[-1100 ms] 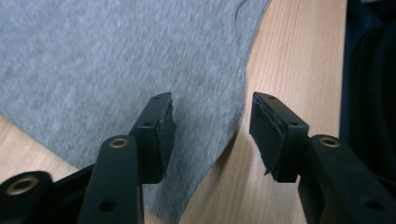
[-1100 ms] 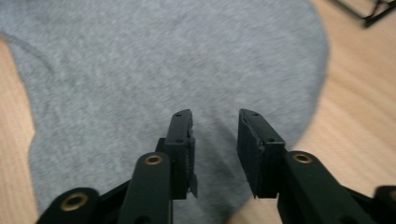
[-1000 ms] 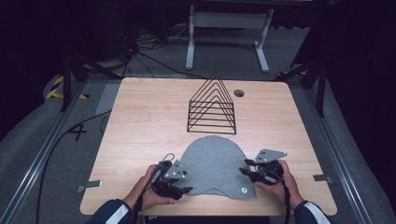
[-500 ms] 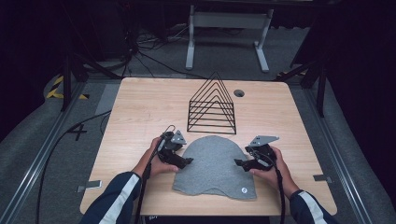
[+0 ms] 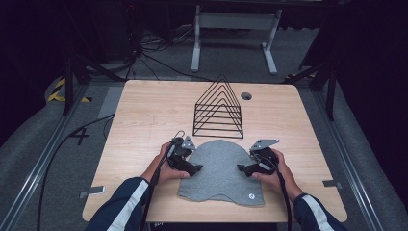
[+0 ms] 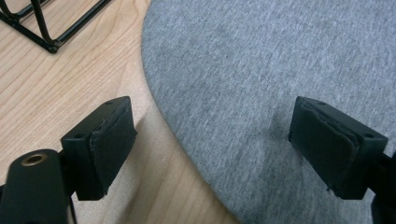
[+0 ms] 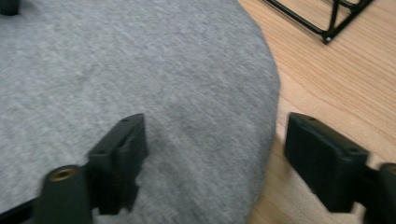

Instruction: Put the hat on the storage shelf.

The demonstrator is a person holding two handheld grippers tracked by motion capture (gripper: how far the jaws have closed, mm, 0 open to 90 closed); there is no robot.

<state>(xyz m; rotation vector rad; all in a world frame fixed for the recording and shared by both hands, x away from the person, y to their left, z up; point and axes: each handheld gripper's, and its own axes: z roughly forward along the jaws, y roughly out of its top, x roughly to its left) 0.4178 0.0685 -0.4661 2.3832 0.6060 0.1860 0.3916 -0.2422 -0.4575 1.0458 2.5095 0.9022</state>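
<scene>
Both grippers have been carried forward along the edges of the grey knitted beanie-shaped cloth [image 5: 221,168] since half a second ago. The cloth is laid flat on the near middle of the light wooden table [image 5: 144,110], just before the black wire triangular rack [image 5: 218,108]. The left gripper [image 5: 191,168] is held at the cloth's left edge, jaws spread wide, one over wood, one over cloth. The right gripper [image 5: 244,168] is likewise wide, straddling the right edge. Nothing is gripped.

Wire rack [image 6: 44,23] cropped by frame edge; beanie's round tag [image 5: 250,196] unreadable.
</scene>
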